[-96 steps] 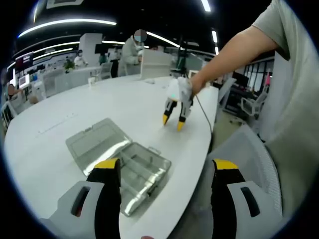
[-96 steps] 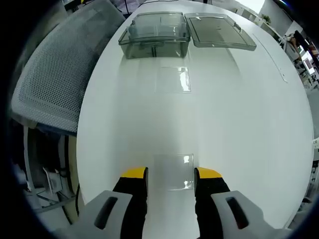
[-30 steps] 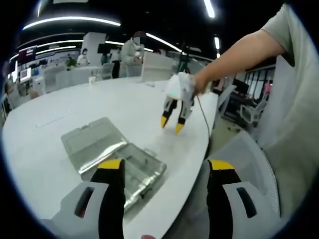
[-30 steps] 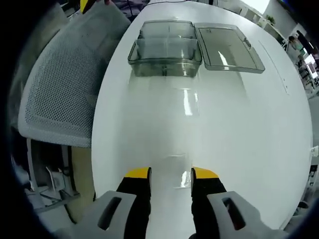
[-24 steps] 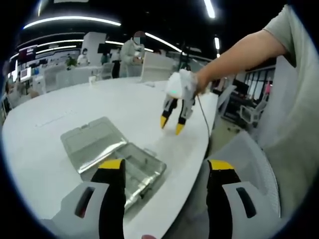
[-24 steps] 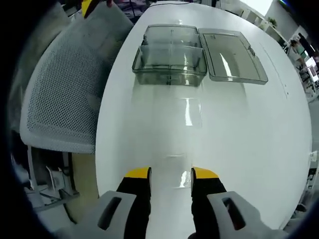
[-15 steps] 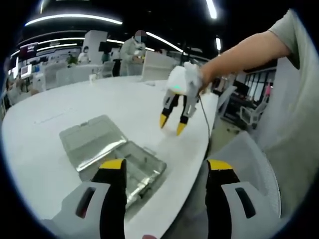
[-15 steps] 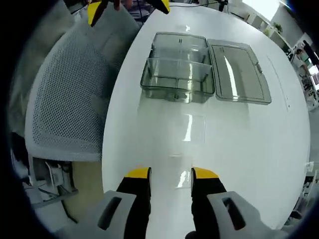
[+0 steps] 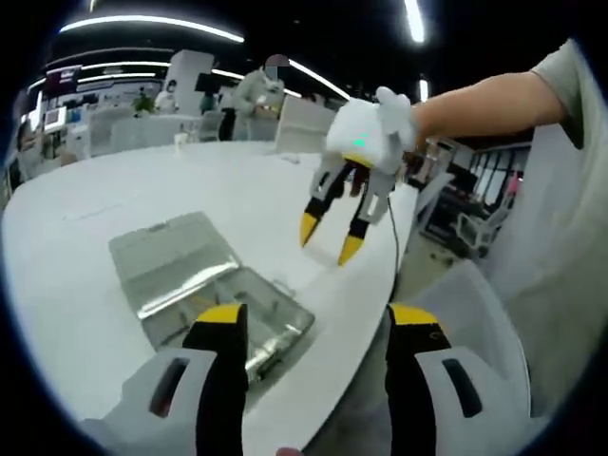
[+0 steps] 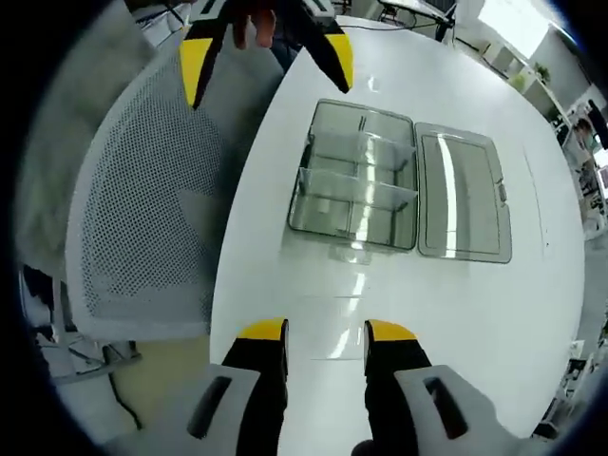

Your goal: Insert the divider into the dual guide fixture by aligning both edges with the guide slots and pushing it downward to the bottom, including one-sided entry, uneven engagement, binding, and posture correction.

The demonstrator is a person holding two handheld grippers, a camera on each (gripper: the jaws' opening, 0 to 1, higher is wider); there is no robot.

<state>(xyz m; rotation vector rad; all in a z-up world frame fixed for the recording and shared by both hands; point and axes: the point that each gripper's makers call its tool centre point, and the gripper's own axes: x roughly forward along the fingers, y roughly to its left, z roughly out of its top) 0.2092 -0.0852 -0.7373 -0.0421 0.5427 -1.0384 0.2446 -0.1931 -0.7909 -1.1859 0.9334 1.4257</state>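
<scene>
In the right gripper view, the right gripper (image 10: 325,334) held a clear divider (image 10: 328,321) between nearly closed jaws at lower centre. The open fixture box (image 10: 356,180) sat on the white table (image 10: 494,313) above them. The left gripper (image 10: 266,47), upper left, gaped empty beside a mesh chair (image 10: 142,209).

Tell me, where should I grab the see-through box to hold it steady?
Grip the box by the long upright wall opposite its lid, coming straight down from above, one jaw inside and one outside. The top is open and the walls are thin, while the lid lies flat along the other long side and would probably get in the way.
</scene>
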